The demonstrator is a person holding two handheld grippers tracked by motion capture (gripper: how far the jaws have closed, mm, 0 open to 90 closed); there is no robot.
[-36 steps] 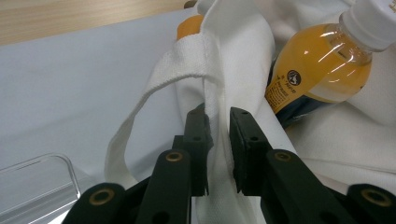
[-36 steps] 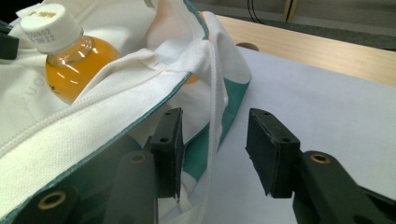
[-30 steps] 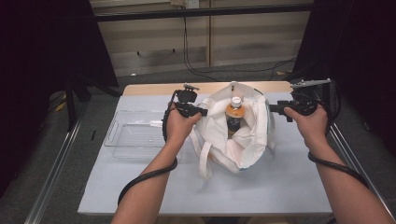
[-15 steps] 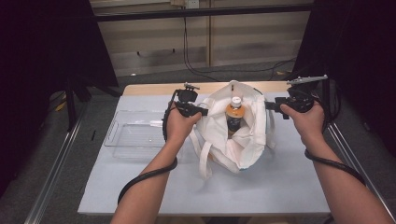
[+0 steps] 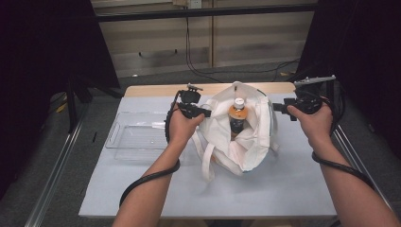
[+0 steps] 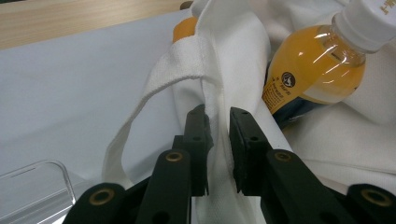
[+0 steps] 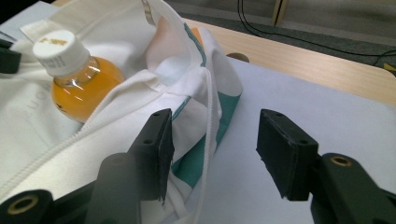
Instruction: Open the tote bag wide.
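The left tongs (image 6: 218,140) pinch the rim of the white bag (image 6: 233,60) between nearly closed jaws. The right tongs (image 7: 212,149) gape wide beside the bag's far edge, gripping nothing. The bag sits mid-desk (image 5: 142,189) with an orange bottle (image 5: 237,116) upright inside; a clear tray (image 5: 135,137) lies left.

One camera sits high up on the person's side and looks forward and down at the whole desk (image 5: 293,189). It is far away. The other two cameras ride on the hand tools and look along their black fingers from very close. One looks at the left side of the white bag (image 6: 233,60), the other at its right side (image 7: 205,84). All three cameras see the bag and the orange bottle (image 5: 236,116) inside it.
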